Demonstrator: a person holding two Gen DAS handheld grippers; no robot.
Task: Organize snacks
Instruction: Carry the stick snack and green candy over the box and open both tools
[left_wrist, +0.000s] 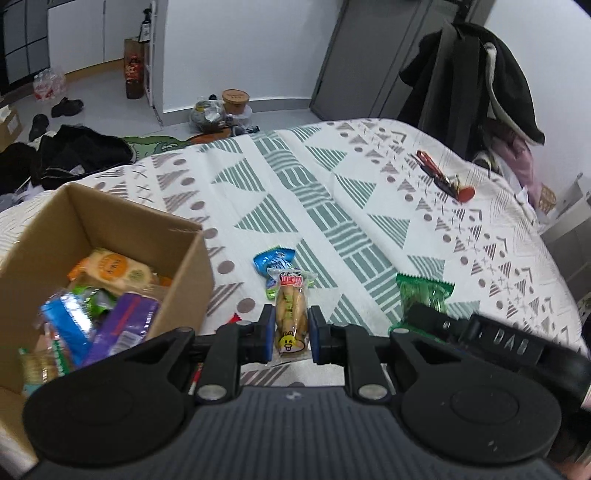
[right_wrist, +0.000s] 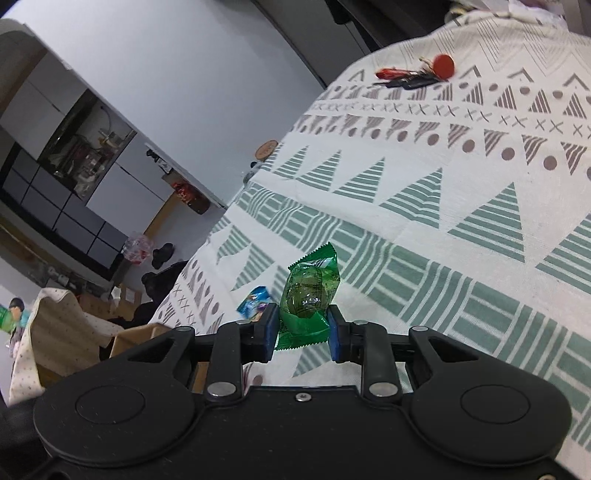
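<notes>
My left gripper (left_wrist: 291, 334) is shut on a clear snack pack (left_wrist: 291, 314) with a red label and a yellow cartoon face, held just above the patterned bedspread (left_wrist: 332, 206). A blue snack packet (left_wrist: 275, 260) lies just beyond it. To the left stands an open cardboard box (left_wrist: 122, 236) holding several wrapped snacks. My right gripper (right_wrist: 302, 328) is shut on a green snack packet (right_wrist: 310, 291); the same green packet (left_wrist: 424, 291) and the right gripper's body show at the right in the left wrist view. The blue packet (right_wrist: 255, 301) lies left of it.
Red-handled scissors (left_wrist: 428, 162) and keys with a red tag (left_wrist: 460, 190) lie far right on the bedspread (right_wrist: 443, 184). Dark clothes and a bag (left_wrist: 81, 151) cover the floor beyond the bed. A coat (left_wrist: 476, 77) hangs at the back right.
</notes>
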